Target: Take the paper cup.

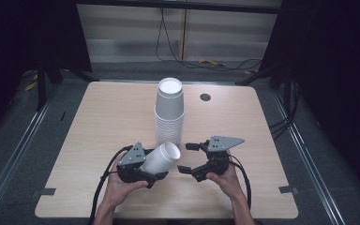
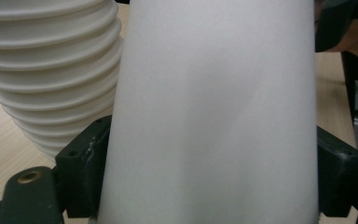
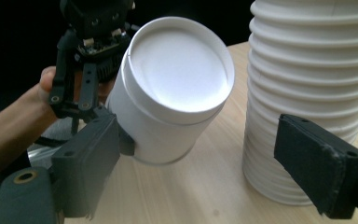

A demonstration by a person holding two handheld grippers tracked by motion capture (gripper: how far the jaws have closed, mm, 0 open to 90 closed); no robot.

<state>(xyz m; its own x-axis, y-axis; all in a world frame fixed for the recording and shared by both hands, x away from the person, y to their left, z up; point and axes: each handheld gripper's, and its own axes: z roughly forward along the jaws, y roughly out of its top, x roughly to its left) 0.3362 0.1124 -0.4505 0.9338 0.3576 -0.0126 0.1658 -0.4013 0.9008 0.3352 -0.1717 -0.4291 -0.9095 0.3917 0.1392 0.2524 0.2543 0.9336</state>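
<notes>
Beside the cup stack (image 1: 169, 112), left hand-held gripper (image 1: 143, 171) pinches an unmarked white cup (image 1: 161, 158) — right hand-held gripper (image 1: 190, 158) spread.

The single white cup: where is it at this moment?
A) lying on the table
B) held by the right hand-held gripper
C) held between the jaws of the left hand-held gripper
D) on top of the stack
C: the left hand-held gripper clamps the single white cup on both sides, beside the stack.
</notes>
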